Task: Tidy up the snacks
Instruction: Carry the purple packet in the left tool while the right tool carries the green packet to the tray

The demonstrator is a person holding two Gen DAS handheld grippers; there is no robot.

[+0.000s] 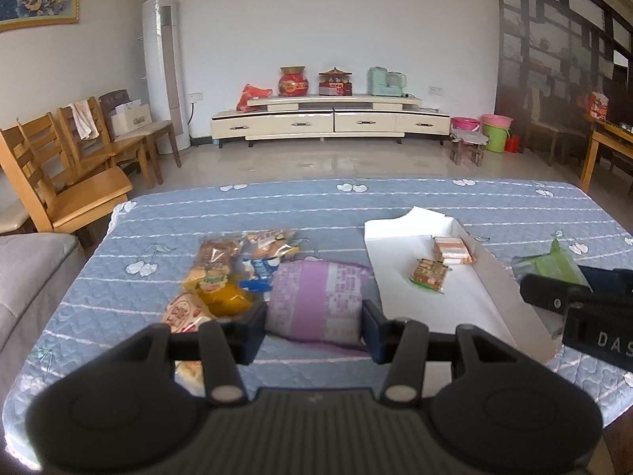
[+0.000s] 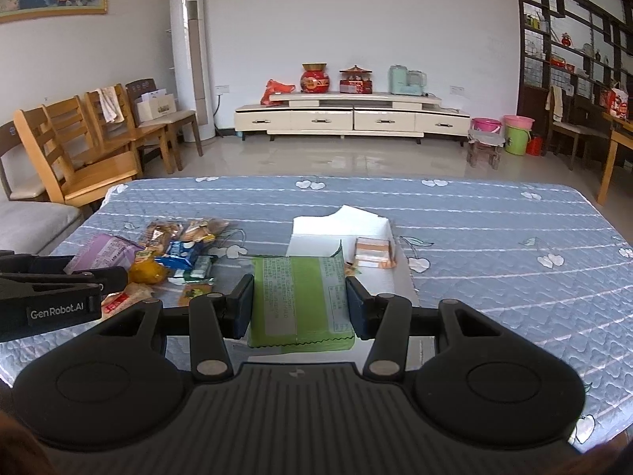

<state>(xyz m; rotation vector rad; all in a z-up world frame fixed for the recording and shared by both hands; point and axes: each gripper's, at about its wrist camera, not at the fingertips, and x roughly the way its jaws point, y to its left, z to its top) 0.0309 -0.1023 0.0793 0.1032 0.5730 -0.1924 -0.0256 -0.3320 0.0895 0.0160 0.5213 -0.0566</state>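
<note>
The left gripper (image 1: 313, 322) is closed on a purple pack (image 1: 316, 303), its pads pressed against the pack's two sides; the pack sits at the near edge of a snack pile (image 1: 229, 273) on the left of the table (image 1: 494, 206), just left of the white box (image 1: 427, 297). The right gripper (image 2: 300, 304) clamps a green pack (image 2: 298, 301) in the same way, held over the near part of the box (image 2: 372, 225); whether the pack touches the box floor cannot be told. Inside the box, toward its far right corner, lies an orange pack (image 1: 451, 250); near it, closer and to the left, lies a small brown snack (image 1: 429, 274). In the pile, an orange jelly cup (image 1: 223, 297) lies left of the purple pack, a blue packet (image 1: 259, 273) just beyond it, and clear bags of biscuits (image 1: 215, 255) farther back; a red-and-white packet (image 1: 186, 310) lies nearest on the left. The table is covered with a blue quilted cloth (image 2: 494, 237) with white stripes.
</note>
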